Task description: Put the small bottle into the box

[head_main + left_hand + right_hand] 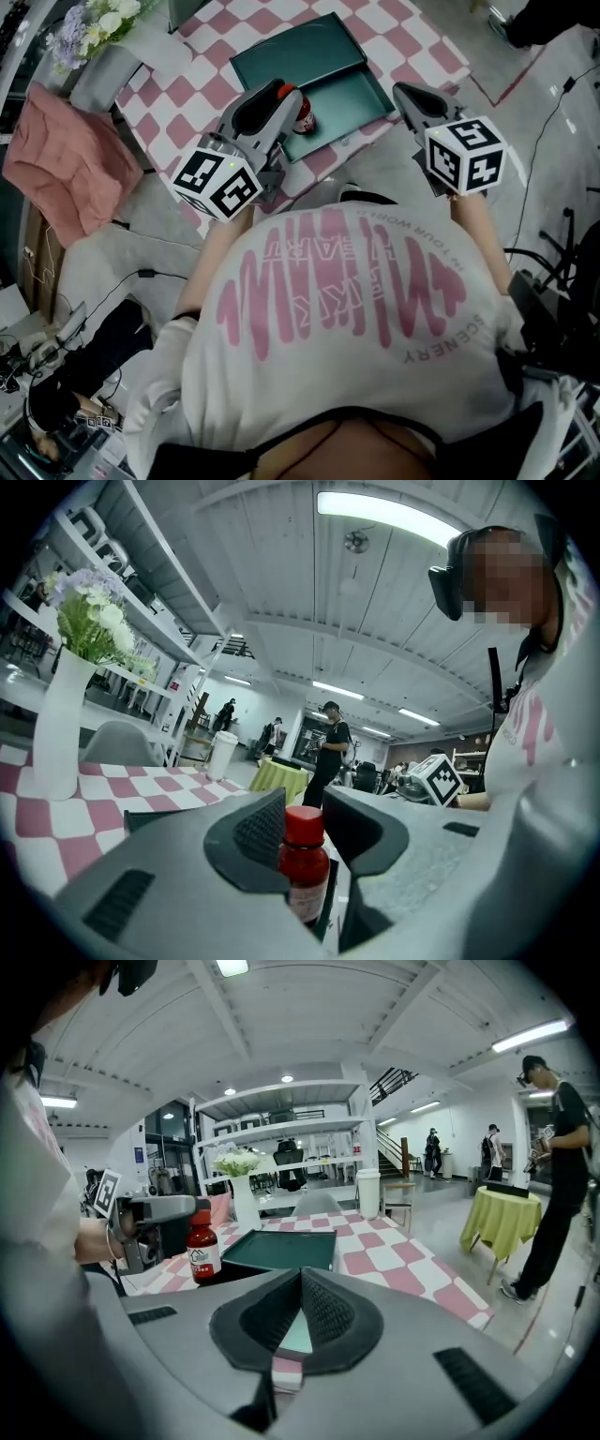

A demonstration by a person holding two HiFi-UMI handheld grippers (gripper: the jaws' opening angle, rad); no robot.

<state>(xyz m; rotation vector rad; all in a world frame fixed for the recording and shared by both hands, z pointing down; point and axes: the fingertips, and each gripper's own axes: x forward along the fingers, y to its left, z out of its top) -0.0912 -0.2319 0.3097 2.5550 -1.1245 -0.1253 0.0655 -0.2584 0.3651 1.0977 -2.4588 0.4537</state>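
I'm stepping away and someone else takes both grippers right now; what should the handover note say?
Left gripper: jaws open, small bottle upright in the gap, no firm grip seen.
Right gripper: shut, holds nothing, at the box's other side.
Green box: open on the checked table, nothing inside; the bottle stands at its near corner.
Done: nothing placed yet.
Left: close on the bottle, lift it, set it in the box.

You've open room over the shallow dark green box; only the small red-capped bottle stands at its near left corner.
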